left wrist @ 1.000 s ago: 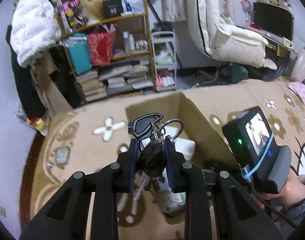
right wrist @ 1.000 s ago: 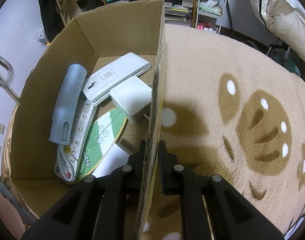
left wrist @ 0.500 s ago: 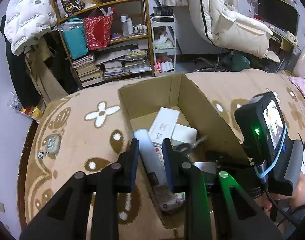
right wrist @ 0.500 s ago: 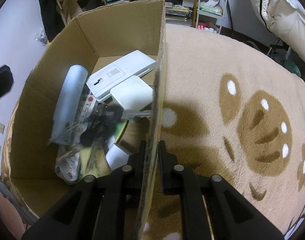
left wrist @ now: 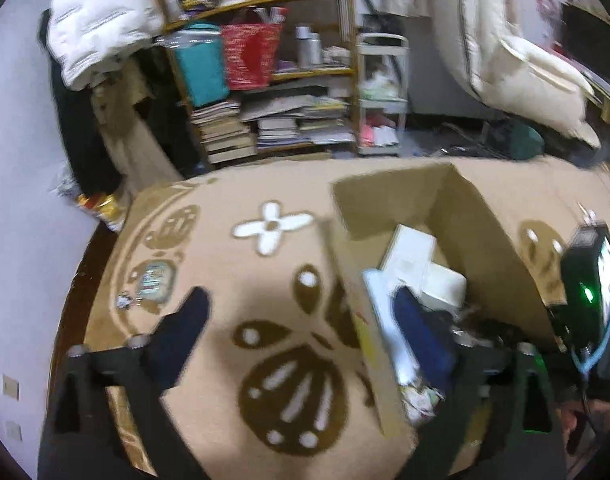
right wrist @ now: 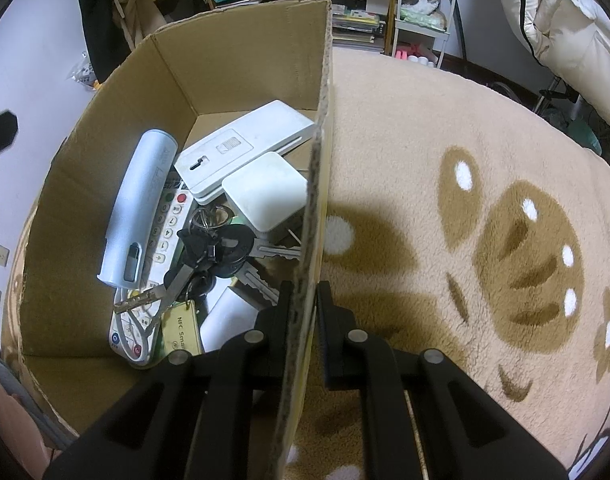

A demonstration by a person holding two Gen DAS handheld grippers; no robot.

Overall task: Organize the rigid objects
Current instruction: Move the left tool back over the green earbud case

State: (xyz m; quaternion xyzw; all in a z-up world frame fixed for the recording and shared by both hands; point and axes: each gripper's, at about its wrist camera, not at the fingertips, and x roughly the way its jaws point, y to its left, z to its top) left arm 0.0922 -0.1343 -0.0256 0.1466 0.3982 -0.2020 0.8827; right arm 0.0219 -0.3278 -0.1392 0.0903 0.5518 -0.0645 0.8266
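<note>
A cardboard box (right wrist: 241,64) stands on the patterned carpet. Inside it lies a bunch of keys (right wrist: 213,248) with a yellow tag (right wrist: 181,330), on top of a white remote (right wrist: 165,232). Beside them are a pale blue cylinder (right wrist: 141,208), a flat white device (right wrist: 245,148) and a white square block (right wrist: 265,192). My right gripper (right wrist: 305,304) is shut on the box's right wall. My left gripper (left wrist: 305,328) is open wide and holds nothing, its fingers either side of the box's left wall (left wrist: 361,320). The left wrist view is blurred.
A small flat tin with a charm (left wrist: 153,280) lies on the carpet left of the box. Behind stand a cluttered bookshelf (left wrist: 265,80), a white trolley (left wrist: 381,92) and hanging coats. My right gripper's camera unit (left wrist: 589,292) is at the box's right side.
My left gripper held the bunch of keys over the box a second ago; it let go, the keys dropped into the box, and the gripper spread wide and swung left.
</note>
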